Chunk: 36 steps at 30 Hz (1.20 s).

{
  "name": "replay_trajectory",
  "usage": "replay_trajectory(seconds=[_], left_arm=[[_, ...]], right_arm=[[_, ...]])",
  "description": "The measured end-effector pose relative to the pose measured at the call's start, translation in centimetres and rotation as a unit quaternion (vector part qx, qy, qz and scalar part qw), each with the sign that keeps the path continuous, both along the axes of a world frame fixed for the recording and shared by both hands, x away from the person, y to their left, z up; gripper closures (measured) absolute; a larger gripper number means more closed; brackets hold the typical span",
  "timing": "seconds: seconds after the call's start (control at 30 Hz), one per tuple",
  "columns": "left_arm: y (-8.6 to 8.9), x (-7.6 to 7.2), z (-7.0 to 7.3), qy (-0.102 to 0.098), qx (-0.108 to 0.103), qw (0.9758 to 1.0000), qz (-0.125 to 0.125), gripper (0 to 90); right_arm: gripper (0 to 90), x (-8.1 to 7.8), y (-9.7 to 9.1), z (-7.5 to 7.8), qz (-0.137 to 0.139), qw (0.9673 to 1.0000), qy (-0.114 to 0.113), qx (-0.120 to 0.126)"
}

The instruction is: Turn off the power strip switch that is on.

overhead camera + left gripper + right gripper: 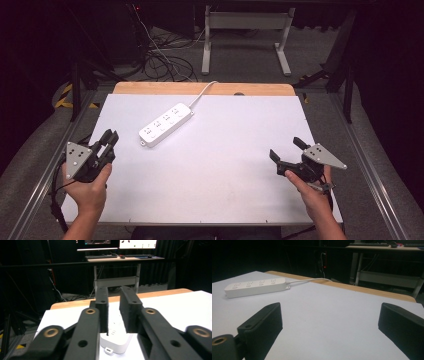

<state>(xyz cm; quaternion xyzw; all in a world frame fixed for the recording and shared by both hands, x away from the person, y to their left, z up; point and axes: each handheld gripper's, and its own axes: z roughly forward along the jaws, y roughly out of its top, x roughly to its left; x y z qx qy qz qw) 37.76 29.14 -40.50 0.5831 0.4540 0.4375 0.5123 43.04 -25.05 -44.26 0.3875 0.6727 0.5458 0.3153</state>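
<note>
Power strip (165, 124) lies diagonal; cord (202, 93) end toward far right.

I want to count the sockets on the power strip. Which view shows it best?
The high view: the power strip lies whole and unblocked, its socket face up. The right gripper view shows it whole but low and side-on. In the left gripper view it sits mostly hidden behind the jaws.

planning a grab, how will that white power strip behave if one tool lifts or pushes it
The power strip looks like a rigid plastic bar, so it should lift without sagging. Its cord runs off the far edge and may tug back. Lying flat on the table, it would probably slide, not roll.
</note>
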Motion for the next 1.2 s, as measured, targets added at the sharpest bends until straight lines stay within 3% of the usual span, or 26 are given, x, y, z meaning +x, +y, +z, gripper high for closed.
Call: replay_trajectory(seconds=[0.13, 0.17, 0.3, 0.37, 0.43, 0.63, 0.77, 1.2], left_arm=[[-1.0, 0.6, -0.2, -0.033, 0.028, 0.9985, 0.032, 52.3], [-1.1, 0.9, -0.3, -0.040, 0.039, 0.9977, 0.039, 42.9], [-2.1, 1.4, -0.8, -0.038, 0.087, 0.9928, 0.074, 25.0], [-2.3, 1.6, -0.9, -0.023, 0.082, 0.9934, 0.078, 16.0], [-2.5, 1.7, -1.0, -0.020, 0.080, 0.9938, 0.075, 8.9], [-2.6, 1.9, -1.2, -0.016, 0.057, 0.9961, 0.065, 7.4], [-2.4, 2.1, -1.5, -0.003, 0.038, 0.9981, 0.049, 5.9], [-2.2, 2.3, -1.8, 0.003, 0.050, 0.9976, 0.047, 5.4]], right_arm=[[5.9, -0.1, -0.3, 0.1, -0.003, 1.0000, -0.003, 0.002], [5.9, -0.1, -0.4, 0.1, -0.004, 1.0000, -0.001, 0.002], [5.9, 0.0, -0.4, 0.0, -0.002, 1.0000, 0.002, 0.000], [6.0, 0.0, -0.3, 0.1, -0.002, 1.0000, 0.002, 0.002], [6.0, 0.0, -0.2, 0.1, -0.001, 1.0000, 0.001, -0.001], [6.0, 0.0, -0.2, 0.1, 0.000, 1.0000, 0.001, -0.002], [5.9, 0.0, -0.2, 0.1, -0.001, 1.0000, 0.001, -0.001], [4.5, 0.1, -0.2, 0.0, -0.003, 1.0000, 0.000, -0.004]])
